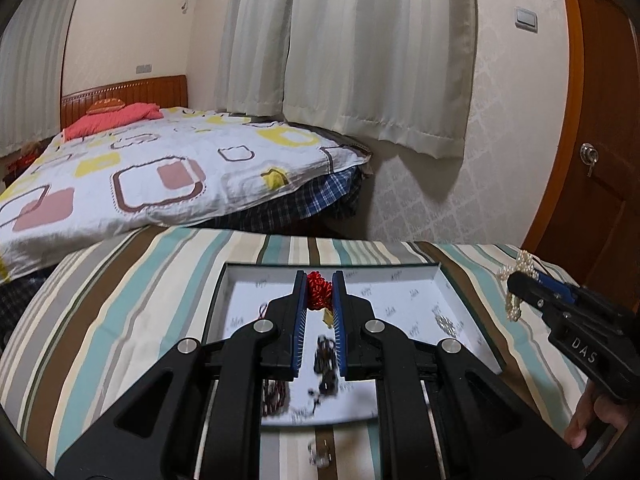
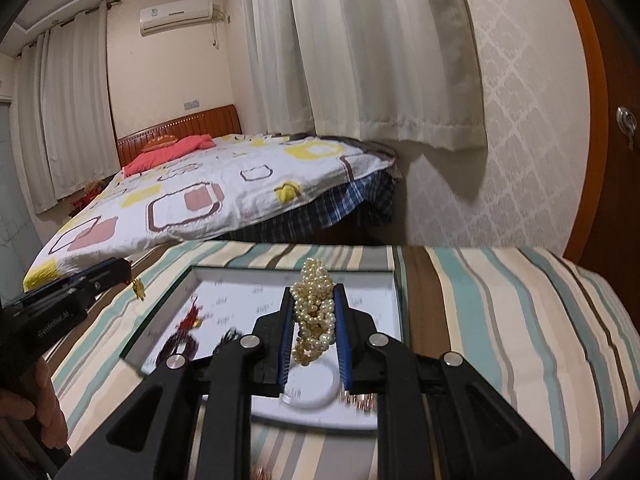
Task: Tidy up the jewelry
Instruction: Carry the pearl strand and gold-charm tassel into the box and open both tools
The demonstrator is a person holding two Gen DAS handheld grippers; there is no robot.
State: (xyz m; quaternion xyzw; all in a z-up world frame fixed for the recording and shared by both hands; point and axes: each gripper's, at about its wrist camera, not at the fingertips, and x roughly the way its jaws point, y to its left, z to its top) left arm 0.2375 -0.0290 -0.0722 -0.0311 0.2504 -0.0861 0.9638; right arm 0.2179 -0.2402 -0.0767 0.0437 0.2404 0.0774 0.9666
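The left gripper pinches a red beaded piece above the white tray on the striped bench; the right gripper clamps a bunched pearl strand, probably lifting each clear for sorting.
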